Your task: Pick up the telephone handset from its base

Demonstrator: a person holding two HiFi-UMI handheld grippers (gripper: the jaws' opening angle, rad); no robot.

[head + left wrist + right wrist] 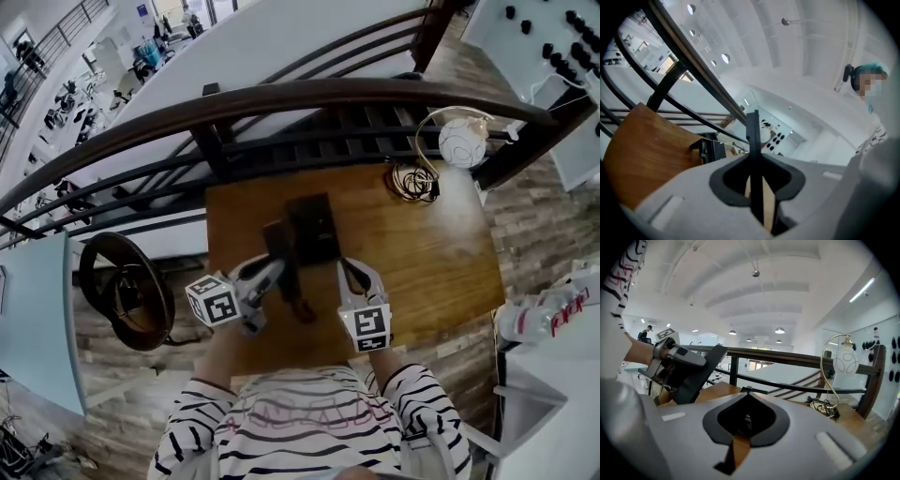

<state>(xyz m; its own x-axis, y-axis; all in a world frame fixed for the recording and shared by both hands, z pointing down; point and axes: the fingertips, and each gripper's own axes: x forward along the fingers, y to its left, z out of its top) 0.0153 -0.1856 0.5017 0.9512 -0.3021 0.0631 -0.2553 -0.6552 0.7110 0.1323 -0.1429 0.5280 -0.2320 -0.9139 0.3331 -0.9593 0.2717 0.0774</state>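
Note:
The black telephone handset [284, 255] is lifted off its dark base [315, 225], which stays on the wooden table [431, 262]. My left gripper [277, 274] is shut on the handset; in the left gripper view the handset [753, 140] stands edge-on between the jaws of that gripper [757, 190], with the base [710, 149] behind it. My right gripper [352, 274] hovers to the right of the handset, shut and empty [746, 420]. The right gripper view shows the handset [701, 373] tilted in the left gripper [675, 355].
A lamp with a white globe [462, 141] and a coiled cable [412, 180] stand at the table's far right corner. A dark curved railing [281, 98] runs behind the table. A round black stool [127, 281] sits left; bottles [548, 314] lie right.

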